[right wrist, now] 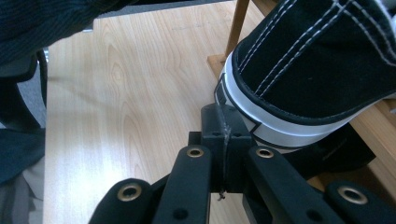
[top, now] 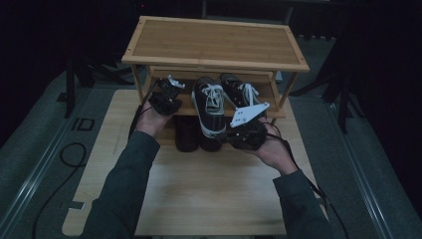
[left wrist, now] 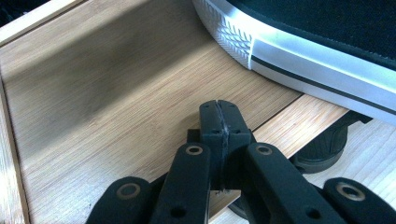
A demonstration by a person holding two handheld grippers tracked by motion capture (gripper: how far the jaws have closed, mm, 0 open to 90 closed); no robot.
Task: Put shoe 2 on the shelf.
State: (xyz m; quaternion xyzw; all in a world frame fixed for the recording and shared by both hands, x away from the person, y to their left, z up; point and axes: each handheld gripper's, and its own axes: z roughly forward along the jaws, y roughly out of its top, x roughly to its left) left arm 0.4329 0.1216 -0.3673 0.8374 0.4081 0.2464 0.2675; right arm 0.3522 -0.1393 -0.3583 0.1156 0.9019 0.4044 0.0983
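High view: left tongs [top: 166, 94] closed empty above shelf [top: 181, 107]; right tongs [top: 234, 130] closed empty against black sneaker [top: 209, 107] heel.

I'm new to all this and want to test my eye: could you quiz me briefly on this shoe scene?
1. True or false: the left gripper has its jaws shut with nothing between them.
2. Where does the left sneaker rest: A) top of the rack, B) middle shelf, heel past its front edge, C) floor?
3. What colour are that sneaker's laces?

Key: 1 true; 2 B; 3 white.
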